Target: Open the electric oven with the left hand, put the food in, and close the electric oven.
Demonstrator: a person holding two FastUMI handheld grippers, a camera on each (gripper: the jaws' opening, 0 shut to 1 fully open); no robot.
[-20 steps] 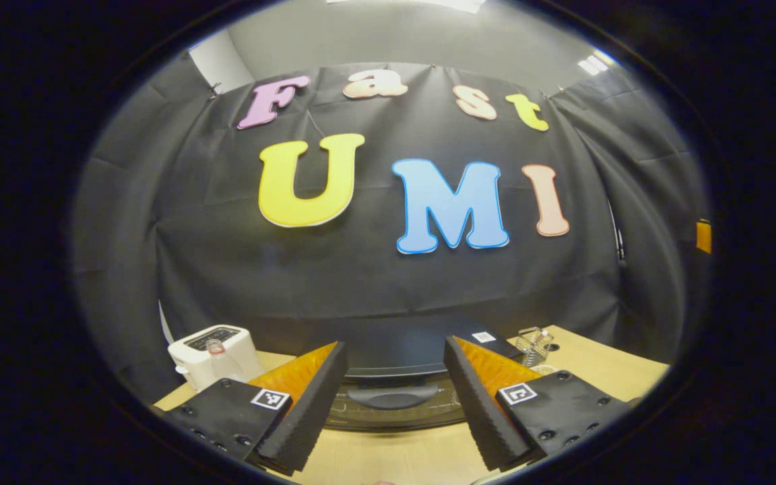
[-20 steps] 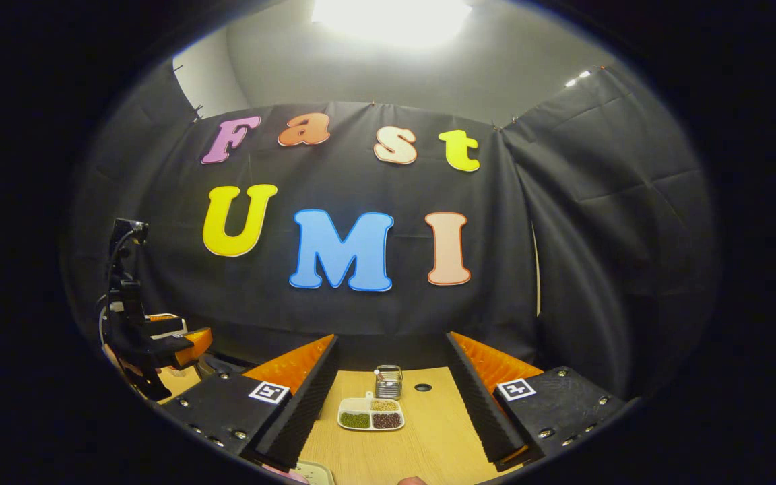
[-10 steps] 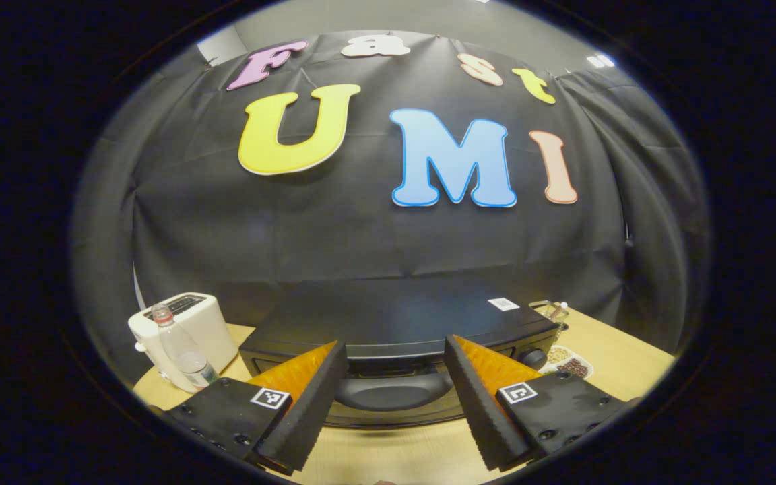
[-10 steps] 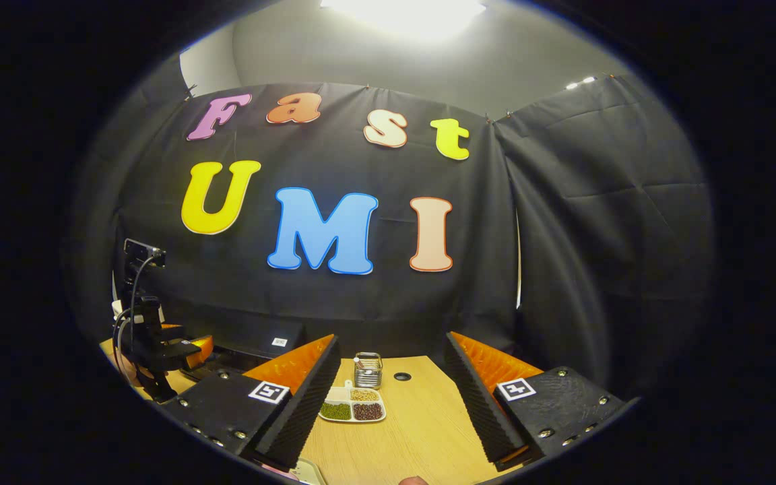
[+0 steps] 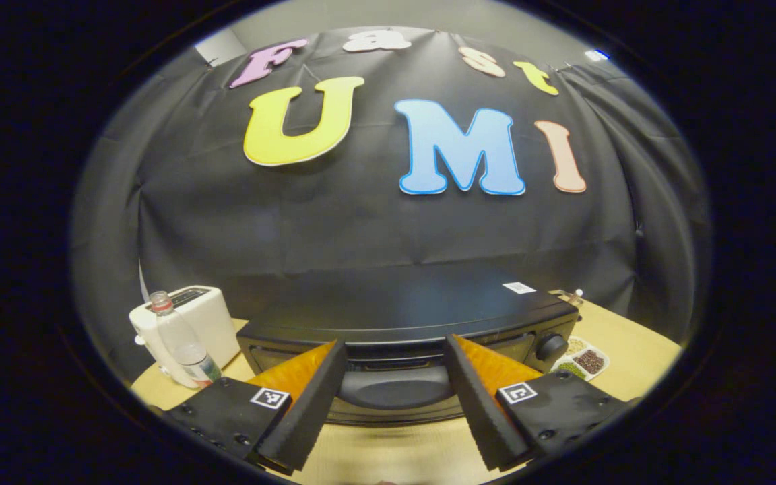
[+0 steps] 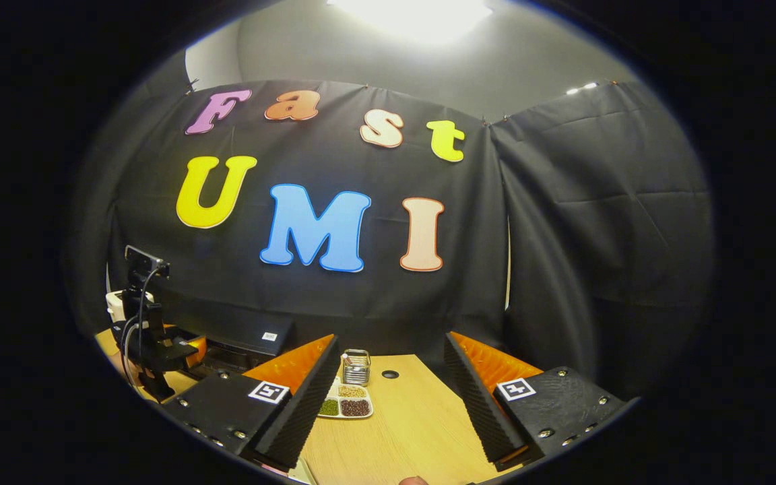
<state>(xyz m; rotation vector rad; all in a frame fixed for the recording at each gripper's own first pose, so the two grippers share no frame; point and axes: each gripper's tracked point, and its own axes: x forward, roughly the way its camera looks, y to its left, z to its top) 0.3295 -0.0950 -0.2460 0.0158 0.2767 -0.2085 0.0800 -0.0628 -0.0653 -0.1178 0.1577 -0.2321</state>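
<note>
The black electric oven (image 5: 401, 316) stands on the wooden table straight ahead in the left gripper view, its door shut. Its curved door handle (image 5: 395, 389) lies just beyond and between the fingertips of my left gripper (image 5: 393, 391), which is open and holds nothing. A round knob (image 5: 551, 347) sits at the oven's right end. In the right gripper view the oven (image 6: 243, 333) appears at the far left with the left gripper (image 6: 159, 343) in front of it. My right gripper (image 6: 391, 404) is open over the table, empty.
A white toaster (image 5: 189, 323) and a clear plastic bottle (image 5: 179, 340) stand left of the oven. A divided tray of beans (image 6: 344, 407) and a small wire holder (image 6: 356, 366) sit on the wooden table (image 6: 415, 431). A pale dish edge (image 6: 302, 471) lies at the bottom.
The left gripper has tilted down and drawn closer to the oven, so the handle now sits between its fingertips. The right gripper has turned slightly to the right. Both stay open.
</note>
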